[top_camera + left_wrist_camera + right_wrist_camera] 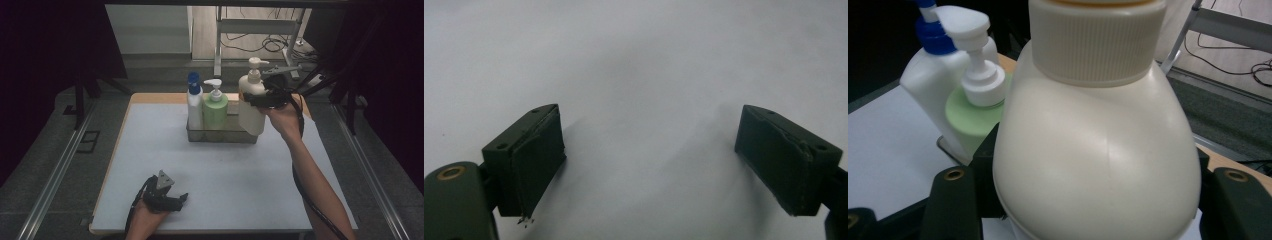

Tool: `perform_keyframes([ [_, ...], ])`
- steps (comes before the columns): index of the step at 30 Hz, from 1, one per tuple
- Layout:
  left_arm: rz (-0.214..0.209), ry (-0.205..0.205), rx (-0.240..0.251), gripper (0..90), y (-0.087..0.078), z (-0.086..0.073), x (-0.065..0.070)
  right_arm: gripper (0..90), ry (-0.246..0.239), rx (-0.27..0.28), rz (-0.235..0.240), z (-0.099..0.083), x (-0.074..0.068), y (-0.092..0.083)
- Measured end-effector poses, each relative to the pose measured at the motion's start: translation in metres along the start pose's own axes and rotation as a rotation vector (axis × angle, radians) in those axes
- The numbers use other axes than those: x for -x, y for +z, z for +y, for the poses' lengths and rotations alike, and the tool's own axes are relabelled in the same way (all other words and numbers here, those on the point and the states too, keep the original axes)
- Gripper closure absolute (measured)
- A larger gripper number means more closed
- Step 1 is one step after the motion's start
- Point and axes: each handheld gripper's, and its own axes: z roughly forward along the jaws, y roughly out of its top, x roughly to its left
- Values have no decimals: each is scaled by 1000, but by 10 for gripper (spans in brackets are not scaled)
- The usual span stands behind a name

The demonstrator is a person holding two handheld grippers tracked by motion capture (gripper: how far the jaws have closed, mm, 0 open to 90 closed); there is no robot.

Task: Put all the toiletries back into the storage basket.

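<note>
Right hand-held gripper (pixel 260 98) clamps the cream pump bottle (pixel 251 102), lifted at the tray's (pixel 222 135) right end, far table (pixel 225 170) edge. Left hand-held gripper (pixel 172 199) wide open, empty, near edge. No readable labels.

I work in what looks like a lab or test room set up for recording. My table (pixel 220 200) has a plain pale top with a wooden edge and stands on a grey floor, with metal rails (pixel 55 175) running along both sides. Dark curtains (pixel 50 45) close off the left and right. Beyond the far edge, loose cables (pixel 260 45) lie on a wooden floor around the metal legs of a white frame (pixel 260 25). Nothing here has a homely look; it is bare and purpose-built.
</note>
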Motion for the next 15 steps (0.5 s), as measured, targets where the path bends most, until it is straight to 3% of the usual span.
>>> perform_keyframes([
  [15,0,-3,3,121,0,0,0,364,18,21,-37,8,6,32],
])
